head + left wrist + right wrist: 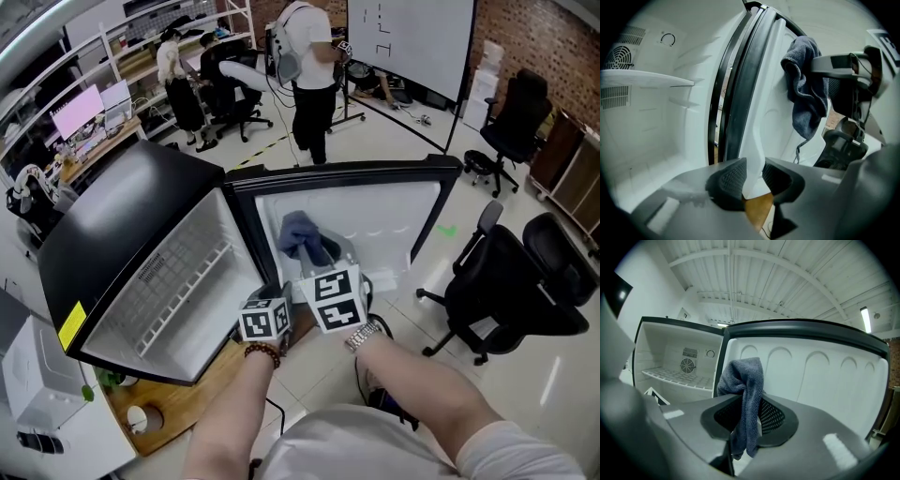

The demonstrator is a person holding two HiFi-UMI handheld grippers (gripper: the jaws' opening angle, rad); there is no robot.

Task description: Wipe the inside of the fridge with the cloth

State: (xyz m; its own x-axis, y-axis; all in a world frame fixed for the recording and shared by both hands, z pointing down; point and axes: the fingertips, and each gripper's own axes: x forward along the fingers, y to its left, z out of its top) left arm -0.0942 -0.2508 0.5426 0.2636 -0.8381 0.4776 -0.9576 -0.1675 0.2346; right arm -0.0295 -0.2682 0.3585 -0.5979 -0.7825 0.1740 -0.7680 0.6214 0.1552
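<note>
so the cloth is pinched in the right gripper, with the jaws clenched on its middle. a bunched lump is pushed up above the pads and a tail is left hanging below, so its long axis is run pretty much up-down. it's held in the air just in front of the door liner, the white panel with the arched mouldings. whether the liner is actually touched can't be told.

the open fridge cavity, with its shelf and little fan, is found off to the left of the cloth in the right gripper view, past the black edge strip.

the left gripper is clamped down low on the white door edge, so the door looks to be steadied by it rather than wiped.

judgement call: only the cloth hand matters for the wipe. if the cavity is meant, the cloth would need to be swung leftward and in over the shelf. if the liner is counted as inside, it's straight ahead. the loose tail could get snagged on the shelf.
</note>
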